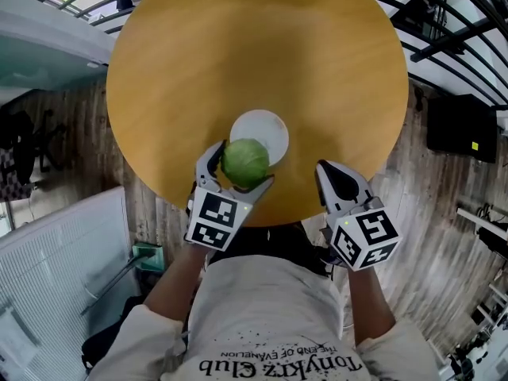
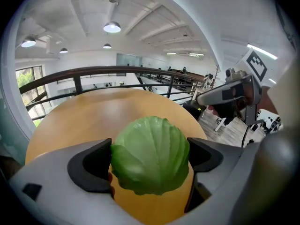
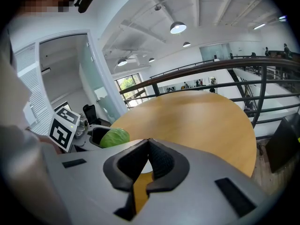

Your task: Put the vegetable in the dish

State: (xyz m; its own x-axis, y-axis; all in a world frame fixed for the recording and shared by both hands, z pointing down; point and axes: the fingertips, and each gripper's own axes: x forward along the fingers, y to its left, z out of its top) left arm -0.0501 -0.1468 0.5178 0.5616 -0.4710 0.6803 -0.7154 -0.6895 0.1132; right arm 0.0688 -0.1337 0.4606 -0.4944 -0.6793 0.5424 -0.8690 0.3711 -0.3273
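- We're looking down on the round, honey-coloured wooden surface [image 1: 254,54], with the left tongs [image 1: 238,173] over its near edge.
- Those left tongs are clamped on the round, leafy green cabbage head [image 1: 245,161]. The left gripper view shows a dark pad pressed against each flank, and the veined leaves bulge out between them.
- In the head view the cabbage sits at the near-left rim of the small round white dish [image 1: 266,129] and overlaps that rim (we cannot tell whether it touches the dish or hangs above it).
- The dish lies on the surface, towards the near side, and its bare white floor shows beyond the cabbage.
- Over to the right tongs [image 3: 149,149]: their jaws are pressed together with nothing between them. The ridged pads meet at the tips, and a sliver of wood shows through the gap lower down.
- From the head view the right tongs are at the near rim of the surface, to the right of the dish and apart from it.
- The left marker cube [image 1: 213,219] and the right marker cube [image 1: 365,236], both black-and-white, ride close to the person's hands.
- A dark curved railing [image 2: 93,71] runs behind the far edge of the surface, and a wood-plank floor [image 1: 444,213] spreads below it.
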